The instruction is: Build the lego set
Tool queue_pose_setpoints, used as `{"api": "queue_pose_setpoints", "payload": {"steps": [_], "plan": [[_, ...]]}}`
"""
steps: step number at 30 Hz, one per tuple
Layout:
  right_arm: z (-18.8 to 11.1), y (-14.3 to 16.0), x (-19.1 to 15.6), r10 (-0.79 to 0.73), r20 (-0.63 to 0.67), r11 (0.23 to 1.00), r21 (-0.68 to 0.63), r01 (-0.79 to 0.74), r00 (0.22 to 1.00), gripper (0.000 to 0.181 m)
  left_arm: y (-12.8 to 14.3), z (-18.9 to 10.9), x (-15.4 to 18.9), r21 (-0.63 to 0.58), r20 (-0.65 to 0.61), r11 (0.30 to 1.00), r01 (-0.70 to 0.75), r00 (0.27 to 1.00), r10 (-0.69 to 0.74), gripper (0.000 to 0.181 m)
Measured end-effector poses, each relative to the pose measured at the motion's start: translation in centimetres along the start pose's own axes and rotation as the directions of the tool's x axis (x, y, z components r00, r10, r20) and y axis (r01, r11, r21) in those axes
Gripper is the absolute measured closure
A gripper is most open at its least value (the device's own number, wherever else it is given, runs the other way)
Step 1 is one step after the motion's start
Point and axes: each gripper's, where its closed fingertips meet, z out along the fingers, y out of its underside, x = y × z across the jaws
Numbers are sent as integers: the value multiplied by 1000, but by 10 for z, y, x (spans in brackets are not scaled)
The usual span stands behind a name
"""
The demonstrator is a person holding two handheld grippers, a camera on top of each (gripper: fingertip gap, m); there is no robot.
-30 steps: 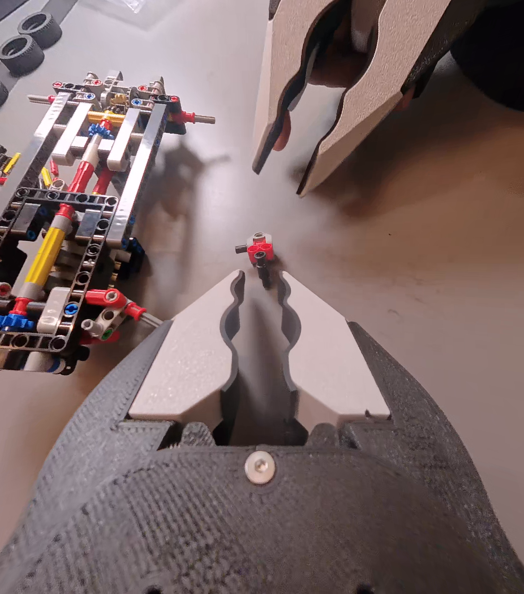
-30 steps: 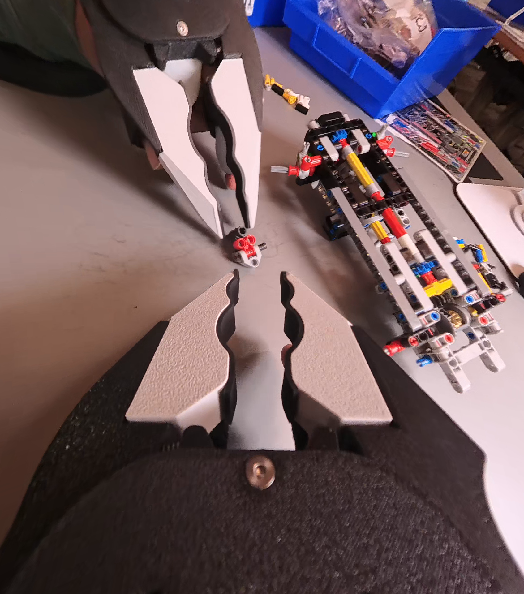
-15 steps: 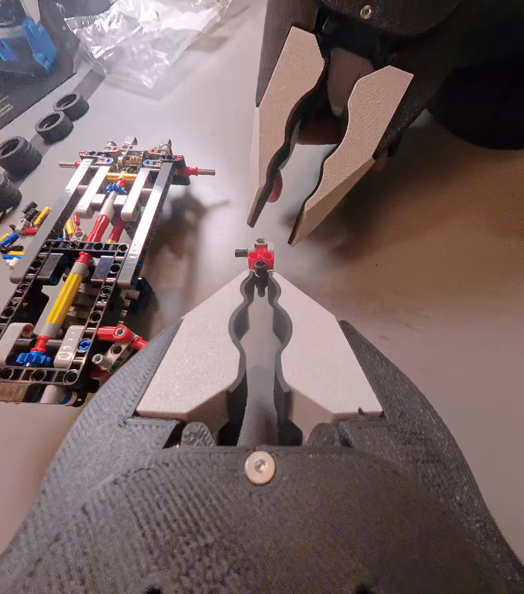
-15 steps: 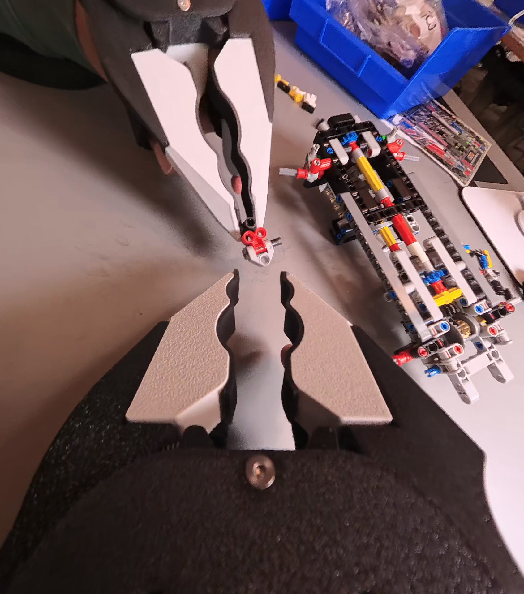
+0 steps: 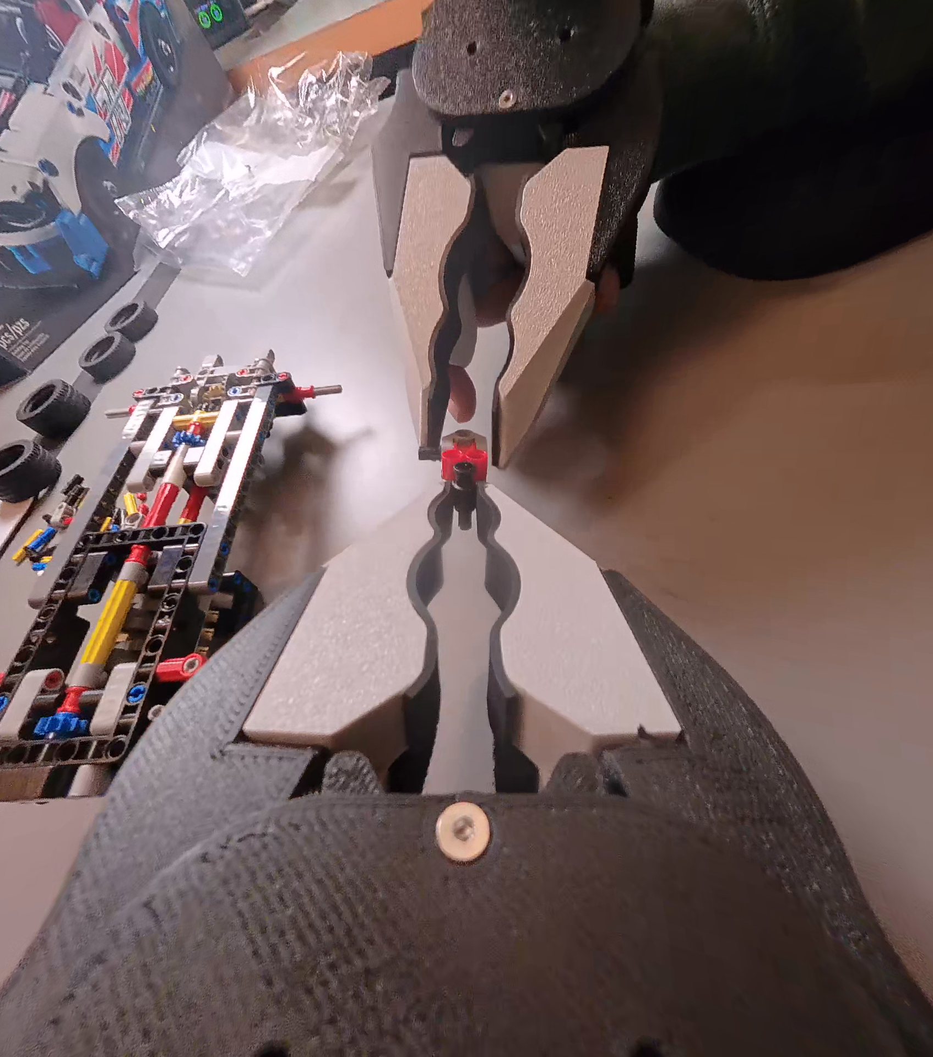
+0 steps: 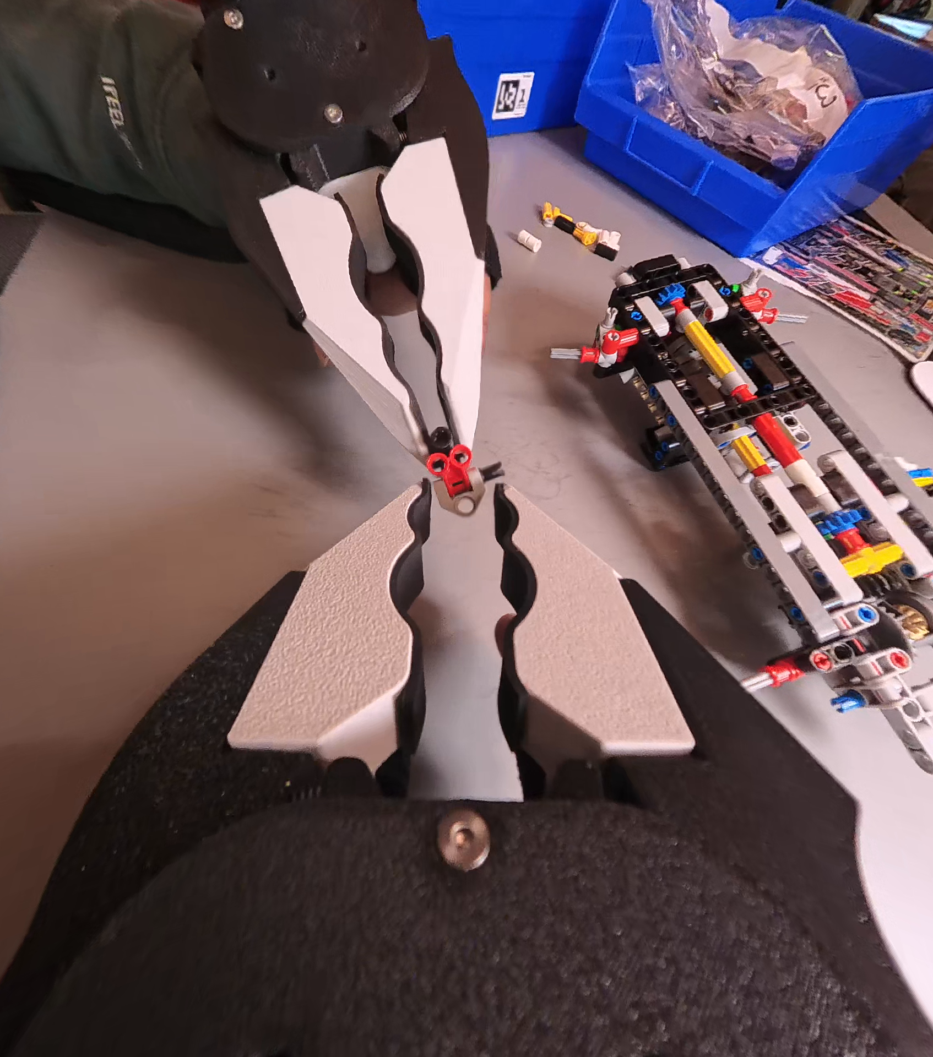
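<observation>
Left wrist view: left gripper [image 5: 463, 496], grey wedge fingers on a black printed body, is sitting at frame centre with fingers drawn close and pinching the black pin end of a small red-and-grey lego sub-assembly [image 5: 464, 457]. The piece is hanging just above the pale grey worktop [image 5: 767, 543]. Right gripper [image 5: 461, 455] is coming in from the upper centre, fingers spread and straddling the grey end of the same piece; whether they are touching it is unclear.

Right wrist view: right gripper [image 6: 459, 496] is filling the lower half of the frame, fingers parted, with the grey tip of the sub-assembly [image 6: 455, 477] lying in the gap between them. Left gripper [image 6: 444, 443] is reaching down from the upper left, fingers nearly together on the black pin.

Long black-and-grey lego chassis with a yellow and red axle down the middle [image 5: 126, 566] is lying flat on the worktop at the left of the left view, and at the right of the right view [image 6: 784, 469], well apart from the grippers. Four black rubber tyres [image 5: 49, 407] are sitting at the far left. Crumpled clear plastic bag [image 5: 258, 171] and printed set box [image 5: 35, 143] are in the upper left. Blue plastic bins [image 6: 739, 114] are filling the upper right of the right view, with a printed sticker sheet [image 6: 865, 286] just below them.
</observation>
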Motion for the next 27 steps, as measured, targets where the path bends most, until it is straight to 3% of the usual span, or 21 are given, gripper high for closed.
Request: {"api": "queue_pose_setpoints", "payload": {"steps": [1, 6, 10, 12, 14, 17, 22, 27], "plan": [[-1, 0, -2, 20, 21, 1000, 1, -20, 1000, 160, -2, -1, 0, 13, 1, 1000, -3, 1000, 3, 176], [-1, -2, -2, -9, 13, 1000, 18, 9, 1000, 168, -6, -3, 0, 35, -6, 999, 9, 1000, -8, 176], [-4, -10, 3, -84, -51, 995, 48, 86, 995, 169, -7, -4, -5, 70, -46, 983, 168, 985, -165, 173], [-7, -18, 8, -151, -118, 985, 71, 160, 981, 169, -13, -8, -7, 113, -136, 928, 354, 931, -338, 162], [-10, -28, 10, -225, -187, 965, 89, 245, 956, 169, -22, -14, -11, 147, -246, 830, 538, 833, -496, 151], [-13, -40, 12, -308, -275, 934, 96, 345, 911, 169, -30, -20, -16, 167, -355, 704, 690, 708, -610, 145], [-10, -45, 8, -454, -346, 869, 30, 493, 821, 170, -33, -18, -11, 142, -409, 645, 751, 638, -653, 157], [-9, -46, 8, -516, -376, 834, -15, 552, 770, 170, -32, -18, -11, 143, -402, 658, 739, 651, -644, 157]]}}
